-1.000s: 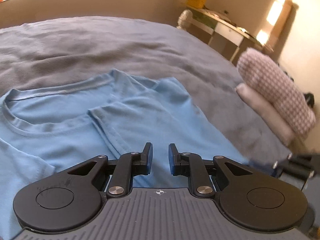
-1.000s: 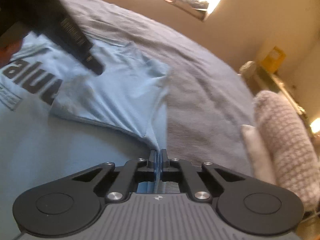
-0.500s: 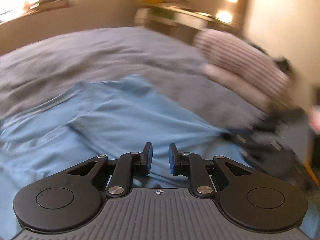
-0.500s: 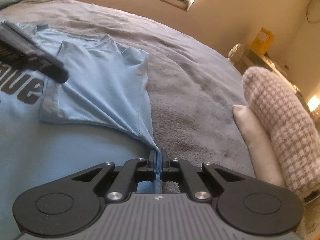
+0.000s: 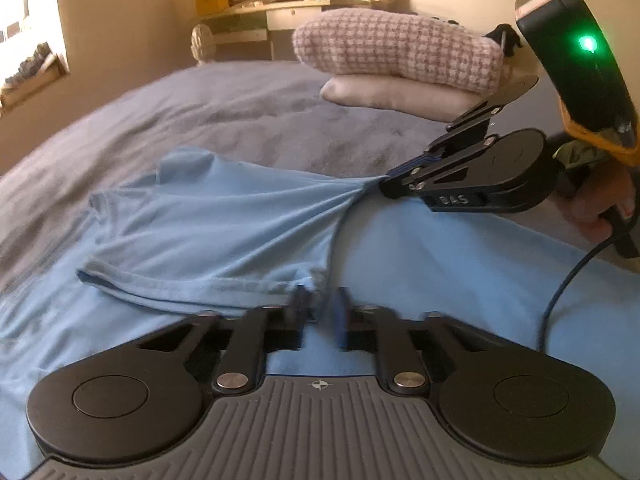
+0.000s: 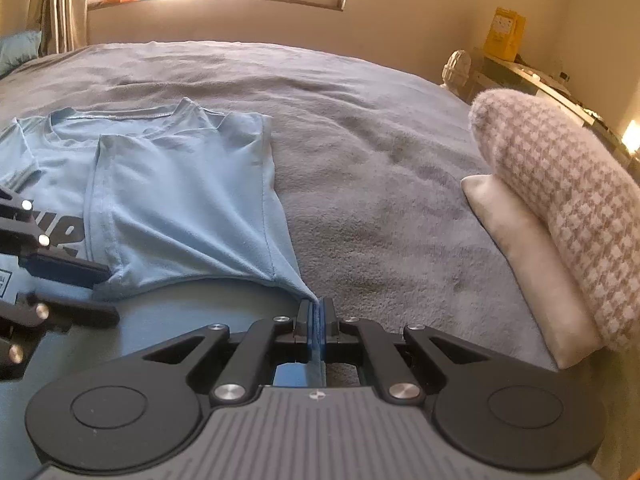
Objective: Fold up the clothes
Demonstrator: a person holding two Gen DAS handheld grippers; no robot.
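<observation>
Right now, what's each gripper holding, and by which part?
Right gripper: shut on the blue T-shirt, pinching its side edge below the folded-in sleeve. Left gripper: jaws closing at the sleeve hem; blurred, so a hold cannot be told.

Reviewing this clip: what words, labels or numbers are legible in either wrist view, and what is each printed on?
"up", dark letters partly cut off, on the blue t-shirt chest print.
Small boxed label below that print: too small to read.
Raised lettering on the right hand-held gripper body: upside down, not legible.
Yellow box label: blurred.
Red label on the gripper's top unit: blurred.
</observation>
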